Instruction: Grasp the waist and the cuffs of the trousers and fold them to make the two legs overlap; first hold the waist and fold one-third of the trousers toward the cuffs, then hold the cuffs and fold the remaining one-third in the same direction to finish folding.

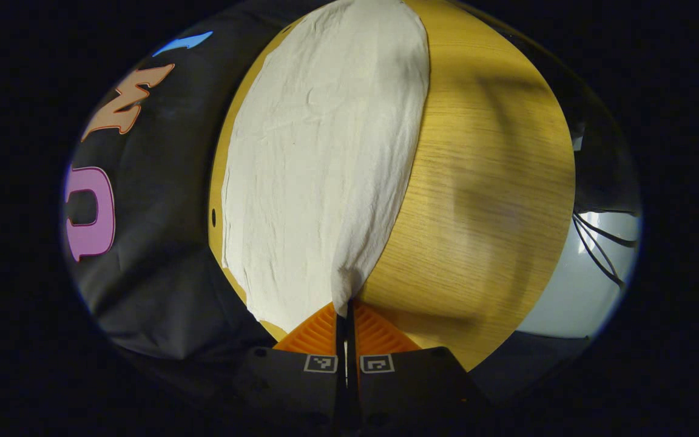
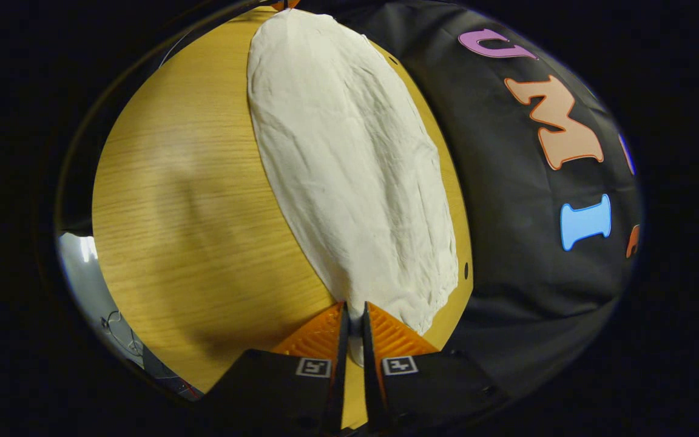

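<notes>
Here we see the left gripper (image 1: 347,312) and right gripper (image 2: 354,315) each pinching the white trousers (image 1: 319,158); thin bites could slip on lifting.

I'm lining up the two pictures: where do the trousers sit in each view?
Left gripper view: trousers run from top centre down to the left tongs.
Right gripper view: trousers run from top centre down to the right tongs.
Shared landmark: wooden table.
</notes>
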